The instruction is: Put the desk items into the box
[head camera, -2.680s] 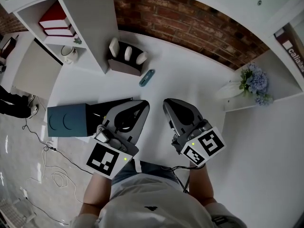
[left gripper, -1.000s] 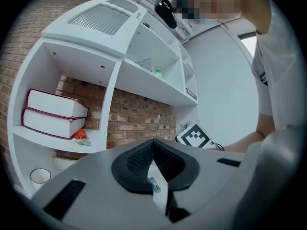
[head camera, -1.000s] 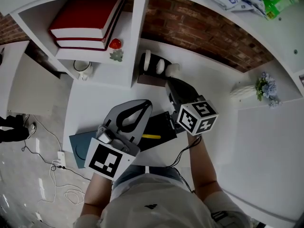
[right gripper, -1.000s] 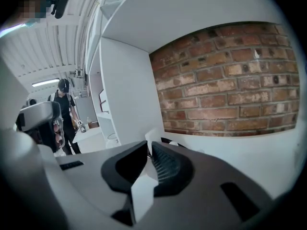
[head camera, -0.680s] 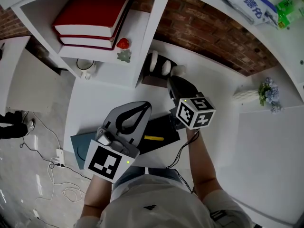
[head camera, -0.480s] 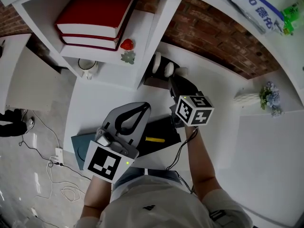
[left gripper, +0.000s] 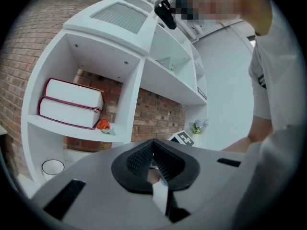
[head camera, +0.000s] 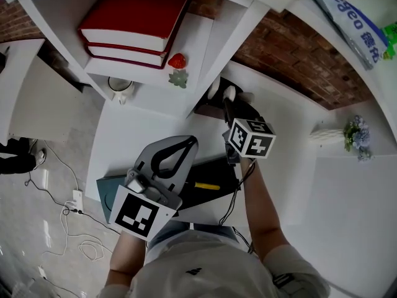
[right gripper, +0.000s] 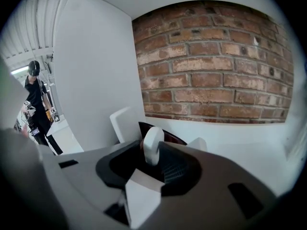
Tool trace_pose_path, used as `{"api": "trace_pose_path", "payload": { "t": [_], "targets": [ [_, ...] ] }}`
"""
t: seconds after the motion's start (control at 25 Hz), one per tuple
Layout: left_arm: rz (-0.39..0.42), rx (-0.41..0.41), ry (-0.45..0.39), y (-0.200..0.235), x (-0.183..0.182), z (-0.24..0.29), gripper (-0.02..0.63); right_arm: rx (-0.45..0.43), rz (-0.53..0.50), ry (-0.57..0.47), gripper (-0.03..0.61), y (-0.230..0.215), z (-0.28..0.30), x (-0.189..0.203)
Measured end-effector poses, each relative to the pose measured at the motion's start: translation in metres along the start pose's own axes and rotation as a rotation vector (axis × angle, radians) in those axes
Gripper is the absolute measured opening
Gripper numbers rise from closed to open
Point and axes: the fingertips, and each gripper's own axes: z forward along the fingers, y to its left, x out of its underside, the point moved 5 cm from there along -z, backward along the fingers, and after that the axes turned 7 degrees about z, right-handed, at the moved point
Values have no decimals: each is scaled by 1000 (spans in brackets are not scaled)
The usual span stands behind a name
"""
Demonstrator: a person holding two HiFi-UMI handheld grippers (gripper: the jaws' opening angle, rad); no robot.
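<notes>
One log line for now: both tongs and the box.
left tongs: shut | right tongs: just been opening, white oval piece between, not gripped, in dark holder | box: open, yellow item inside

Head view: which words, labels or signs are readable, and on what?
"eo 德": blue-and-white package at the top right; the rest is cut off or blurred.
Red books: no readable print.
Green package: too small to read.
Marker cubes: patterns only, no words.

The left gripper (head camera: 192, 141) points level, jaws together; the right gripper (head camera: 227, 104) tilts down, jaws just opening around a white piece (right gripper: 152, 146).
</notes>
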Motion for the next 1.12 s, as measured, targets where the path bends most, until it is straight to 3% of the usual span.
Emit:
{"api": "trace_pose_path", "payload": {
  "t": [0.32,0.68,1.12],
  "targets": [
    [-8,-18,9,8,3,-2,12,46,45,0,118,-8,13,3],
    [-23,-27,3,5,2,2,12,17,110,-34,103,-10,0,-2],
    [-20,11,-27,-18,-10,16,12,-44,57,-160,101,-1,-49,-38]
  ]
}}
